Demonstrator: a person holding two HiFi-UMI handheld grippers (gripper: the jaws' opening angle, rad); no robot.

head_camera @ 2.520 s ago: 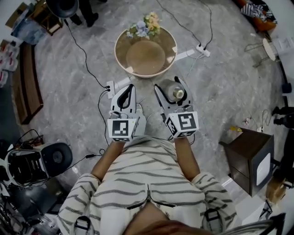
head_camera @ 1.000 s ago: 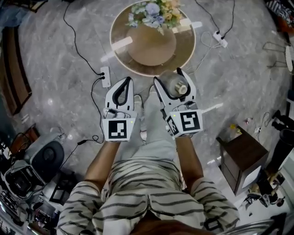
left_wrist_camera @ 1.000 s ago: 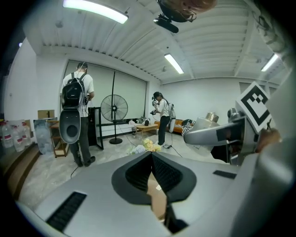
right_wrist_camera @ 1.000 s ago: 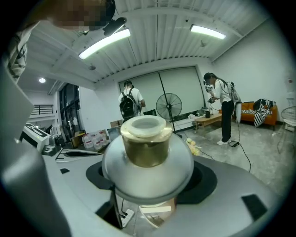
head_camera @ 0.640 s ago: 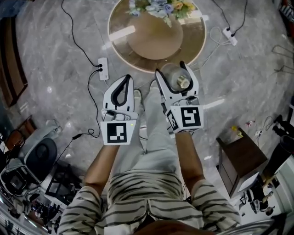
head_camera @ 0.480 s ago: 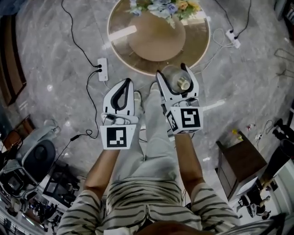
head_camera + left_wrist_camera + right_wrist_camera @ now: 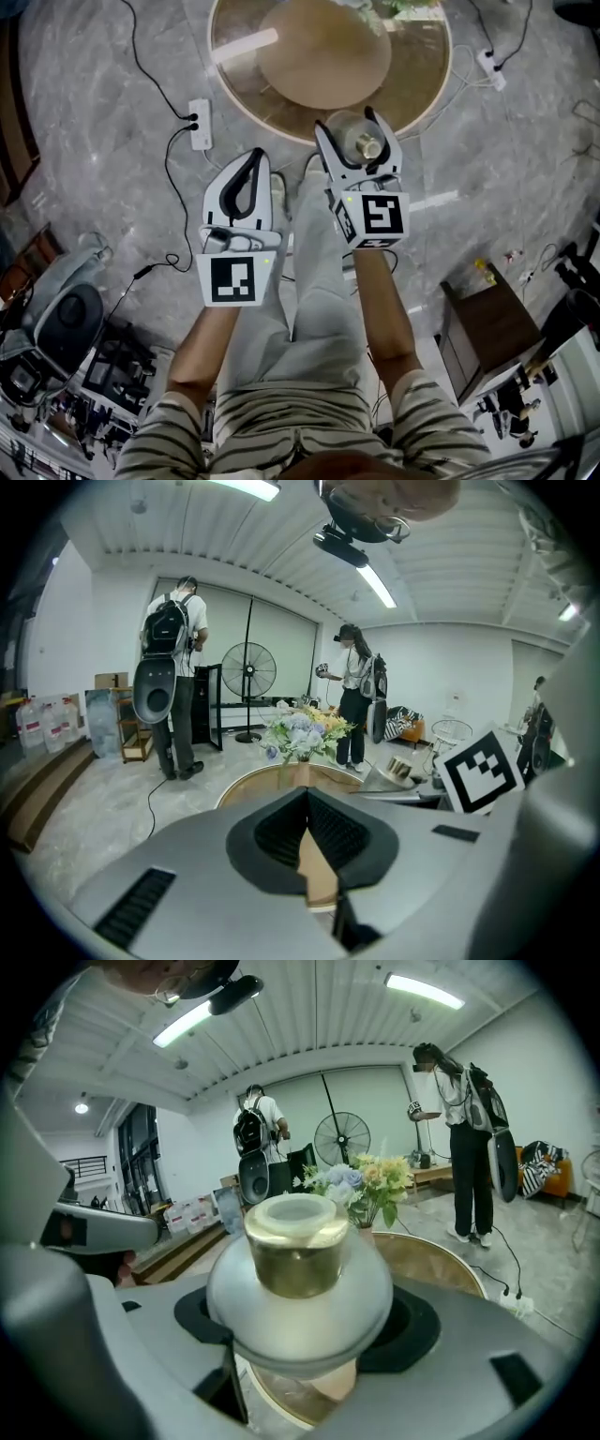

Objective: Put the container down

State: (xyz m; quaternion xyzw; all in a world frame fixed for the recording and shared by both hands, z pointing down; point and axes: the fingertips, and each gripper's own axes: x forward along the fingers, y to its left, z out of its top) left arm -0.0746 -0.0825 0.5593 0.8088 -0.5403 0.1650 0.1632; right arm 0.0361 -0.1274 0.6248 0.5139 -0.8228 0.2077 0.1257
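The container (image 7: 354,141) is a round frosted jar with a gold neck and a white lid. My right gripper (image 7: 346,125) is shut on its body and holds it upright in the air, over the near rim of the round wooden table (image 7: 234,89). In the right gripper view the container (image 7: 298,1279) fills the space between the jaws, and the table (image 7: 441,1269) lies just beyond. My left gripper (image 7: 254,156) hangs shut and empty to the left, above the floor short of the table. In the left gripper view its pads (image 7: 323,832) meet with nothing between them.
A bunch of flowers (image 7: 361,1180) stands at the table's far side. A power strip (image 7: 198,124) and cables lie on the grey floor to the left. A dark cabinet (image 7: 487,319) is at the right, equipment (image 7: 66,319) at the left. Two people (image 7: 173,667) and a fan (image 7: 248,672) stand behind.
The person has stepped toward the table, so it sits closer and larger. Both grippers came forward with it; the container has gone from short of the rim to over it. Grips unchanged.
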